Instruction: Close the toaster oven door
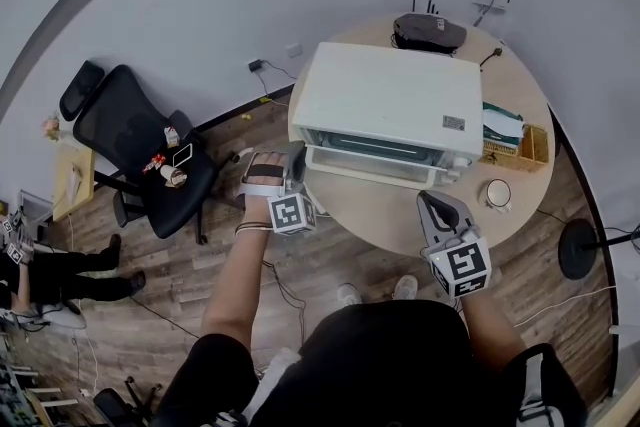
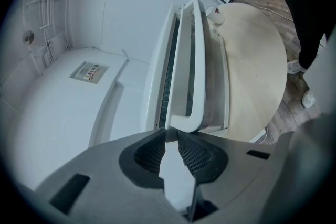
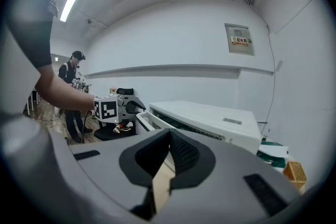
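Head view first: the white toaster oven (image 1: 385, 95) sits on the round wooden table (image 1: 400, 220) with its front toward you. Its glass door (image 1: 372, 162) leans out a little at the top rather than lying flush with the frame. Your left gripper (image 1: 290, 158) is at the door's left end, with its tips right by the corner. Your right gripper (image 1: 432, 205) hangs over the near table edge, apart from the oven and clear of the door. A cup (image 1: 498, 193) and a small basket (image 1: 520, 150) stand to the oven's right. A black office chair (image 1: 140, 140) stands on the floor to the left.

Left gripper view: your jaws stand a little apart and the pads press on nothing. The rounded end of the white door handle (image 2: 191, 60) lies just beyond the tips, in line with the gap. Whether it touches them is hard to say from here. The door runs away from you, close along the oven's front.

Right gripper view: your jaws meet at the tips with nothing between them, and only tabletop shows below. Ahead, the oven shows its front with the door standing slightly out, and the left gripper is at its far end. A person (image 3: 71, 86) stands at the back of the room.
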Demonstrator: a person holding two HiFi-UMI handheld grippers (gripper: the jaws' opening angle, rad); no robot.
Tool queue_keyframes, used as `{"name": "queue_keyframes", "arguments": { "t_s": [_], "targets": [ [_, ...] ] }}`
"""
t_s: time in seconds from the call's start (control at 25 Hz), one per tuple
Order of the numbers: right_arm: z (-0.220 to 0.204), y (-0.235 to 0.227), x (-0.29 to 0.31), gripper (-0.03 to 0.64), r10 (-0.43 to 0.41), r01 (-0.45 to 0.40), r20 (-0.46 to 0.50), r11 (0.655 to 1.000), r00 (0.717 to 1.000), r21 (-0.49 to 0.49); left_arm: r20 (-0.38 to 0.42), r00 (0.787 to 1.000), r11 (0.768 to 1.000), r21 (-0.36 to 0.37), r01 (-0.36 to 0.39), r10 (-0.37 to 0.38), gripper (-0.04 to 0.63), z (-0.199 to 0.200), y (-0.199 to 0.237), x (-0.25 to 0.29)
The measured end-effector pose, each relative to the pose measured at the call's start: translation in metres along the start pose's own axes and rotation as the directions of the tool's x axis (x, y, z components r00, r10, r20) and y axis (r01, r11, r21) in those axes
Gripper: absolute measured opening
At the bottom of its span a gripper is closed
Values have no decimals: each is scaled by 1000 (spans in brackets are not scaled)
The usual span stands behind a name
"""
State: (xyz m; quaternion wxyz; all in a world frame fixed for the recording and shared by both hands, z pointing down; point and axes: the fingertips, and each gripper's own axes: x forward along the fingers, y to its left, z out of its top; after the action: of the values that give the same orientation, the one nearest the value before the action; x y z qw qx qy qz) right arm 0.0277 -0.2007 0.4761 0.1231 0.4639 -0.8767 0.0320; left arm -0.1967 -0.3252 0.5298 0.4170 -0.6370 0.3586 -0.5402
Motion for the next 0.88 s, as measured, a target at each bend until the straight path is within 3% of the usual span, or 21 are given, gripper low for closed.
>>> {"name": "queue_keyframes", "arguments": {
  "t_s": [0.32, 0.64, 0.76, 0.88],
  "targets": [
    [-2, -8, -2, -6, -11, 11, -8, 1000, 1000, 2, -13, 1000, 1000, -3, -26, 26, 55, 2, 11, 16],
    [-3, -13, -5, -6, -20, 20, -12, 1000, 1000, -6, -13, 1000, 1000, 10, -5, 5, 57, 2, 16, 22],
    [-1, -13, -3, -8, -18, 18, -9, 1000, 1000, -10, -8, 1000, 1000, -17, -24, 24, 57, 1, 21, 15],
    [1, -10, -1, -8, -9, 9, -7, 1000, 1000, -14, -1, 999, 994, -94, -54, 54, 57, 1, 26, 2]
  ]
}}
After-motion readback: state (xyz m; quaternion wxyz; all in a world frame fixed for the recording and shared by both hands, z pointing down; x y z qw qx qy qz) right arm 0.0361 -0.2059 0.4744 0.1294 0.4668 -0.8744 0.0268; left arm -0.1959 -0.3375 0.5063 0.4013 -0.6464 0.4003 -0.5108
